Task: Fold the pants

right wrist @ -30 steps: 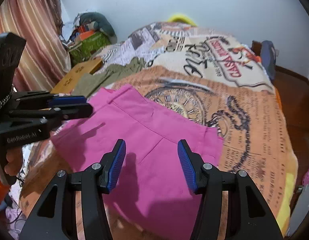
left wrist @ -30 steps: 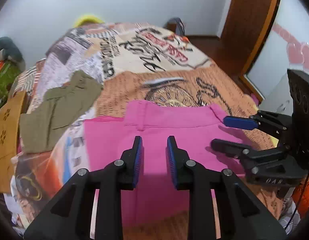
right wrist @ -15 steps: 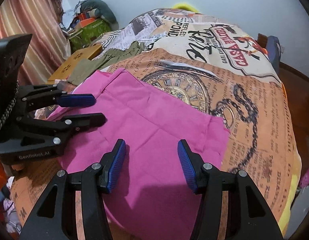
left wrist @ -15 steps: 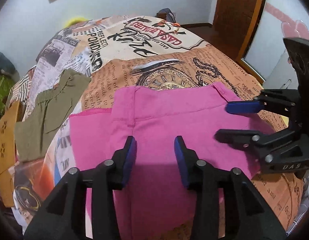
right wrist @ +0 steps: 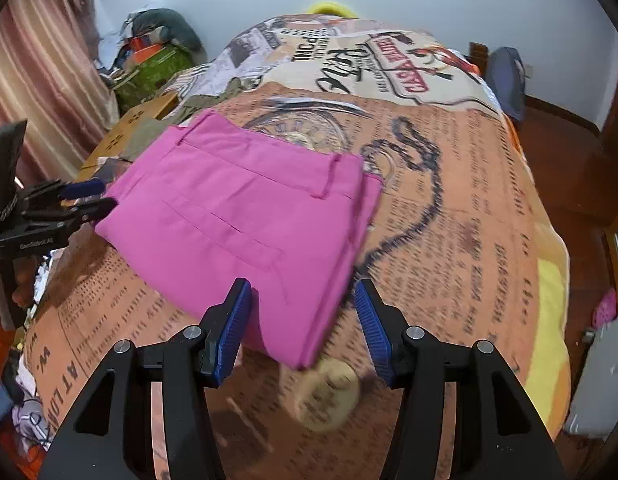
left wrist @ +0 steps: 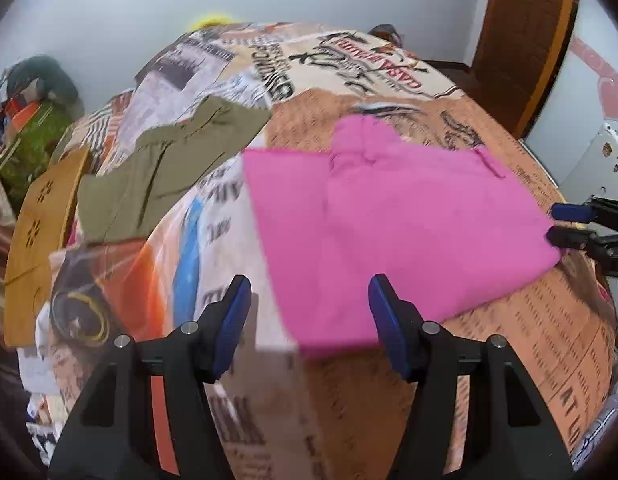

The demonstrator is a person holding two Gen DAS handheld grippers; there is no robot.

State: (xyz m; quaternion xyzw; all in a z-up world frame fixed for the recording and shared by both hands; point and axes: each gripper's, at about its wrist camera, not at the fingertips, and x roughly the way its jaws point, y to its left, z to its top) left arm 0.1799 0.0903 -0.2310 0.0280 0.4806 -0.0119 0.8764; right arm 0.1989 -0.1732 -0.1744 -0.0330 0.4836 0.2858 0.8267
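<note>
On bed (left wrist: 529, 340), printed bedspread: pink pants (left wrist: 389, 216) laid folded, flat. Olive garment (left wrist: 165, 172) laid beside, apart. Left gripper (left wrist: 309, 312) held spread, empty, at pants' near edge. Right gripper (right wrist: 303, 312) likewise spread, empty.

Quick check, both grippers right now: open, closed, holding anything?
Left gripper: open, holding nothing, just short of the pink pants.
Right gripper: open, holding nothing; the pants' near corner lies between its fingers.
</note>
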